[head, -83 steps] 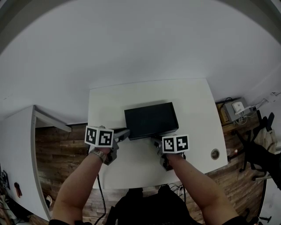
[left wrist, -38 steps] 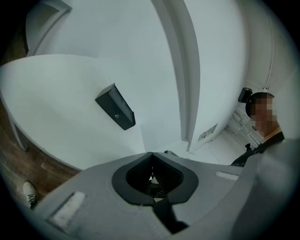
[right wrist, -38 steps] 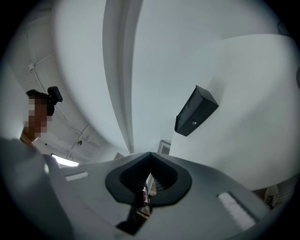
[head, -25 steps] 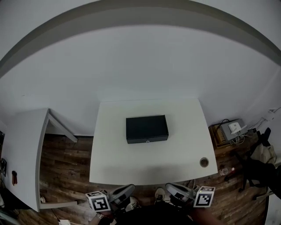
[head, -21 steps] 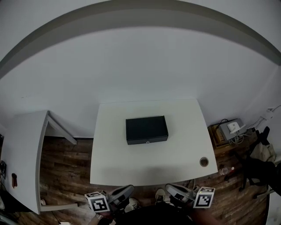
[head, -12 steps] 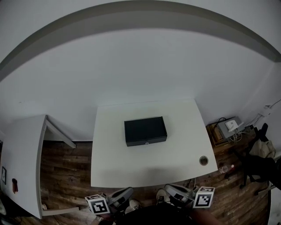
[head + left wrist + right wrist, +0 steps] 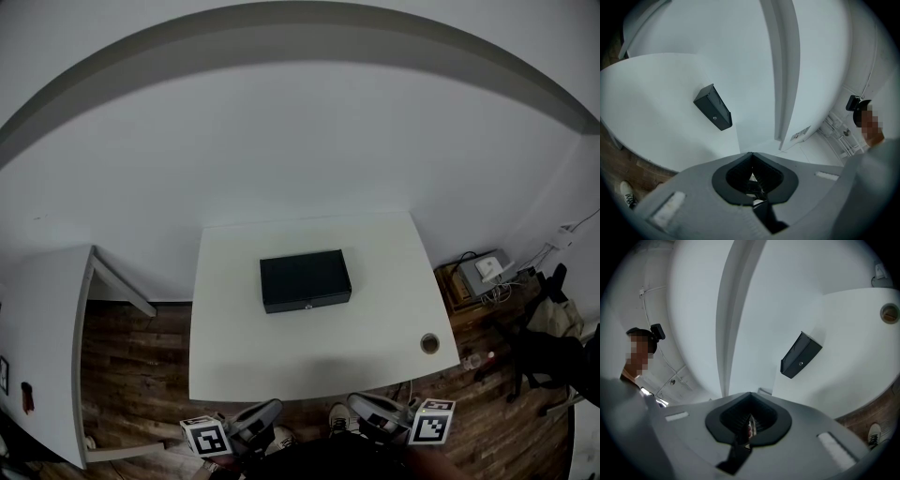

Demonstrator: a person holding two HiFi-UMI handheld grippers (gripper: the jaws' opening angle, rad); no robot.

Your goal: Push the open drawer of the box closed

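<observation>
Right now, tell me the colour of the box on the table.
The box is plain black. The head view shows it best.

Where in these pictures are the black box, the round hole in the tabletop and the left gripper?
black box point(image 7: 305, 277): head view, middle of its top face.
round hole point(image 7: 429, 343): head view, its centre.
left gripper point(image 7: 276, 406): head view, tips of its shut jaws.

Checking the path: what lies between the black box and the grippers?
Head view: only bare white tabletop, then floor, separate the black box from the left gripper and right gripper.
</observation>
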